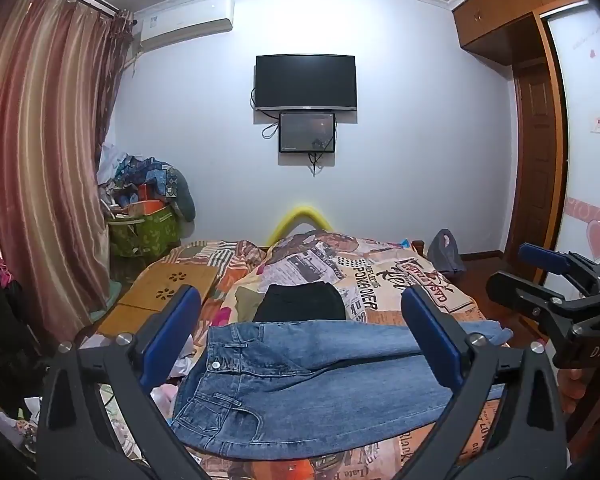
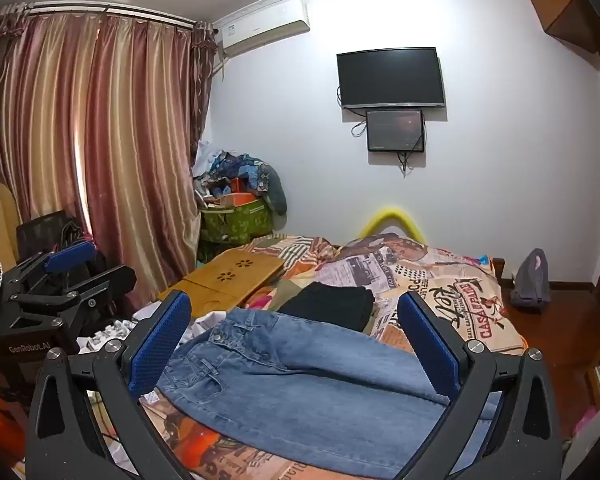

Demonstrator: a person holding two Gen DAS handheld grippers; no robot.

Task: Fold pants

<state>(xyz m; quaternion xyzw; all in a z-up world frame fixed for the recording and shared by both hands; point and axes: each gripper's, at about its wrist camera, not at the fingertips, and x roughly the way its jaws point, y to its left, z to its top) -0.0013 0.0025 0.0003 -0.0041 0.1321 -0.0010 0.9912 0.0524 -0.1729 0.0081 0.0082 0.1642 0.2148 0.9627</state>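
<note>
Denim jeans (image 1: 300,384), blue, spread flat on bed (image 1: 432,280), waistband left, legs trailing right. Likely heavy, limp, grippy; stiffest at waistband and hems, so best pinched there. Left hand-held gripper (image 1: 300,320) and right hand-held gripper (image 2: 296,328) both released wide above, grasping nothing.

We see our left gripper (image 1: 300,332) spread wide above blue denim jeans (image 1: 320,384) lying on the patterned printed bedspread (image 1: 400,280), a folded black garment (image 1: 300,302) just beyond them.
</note>
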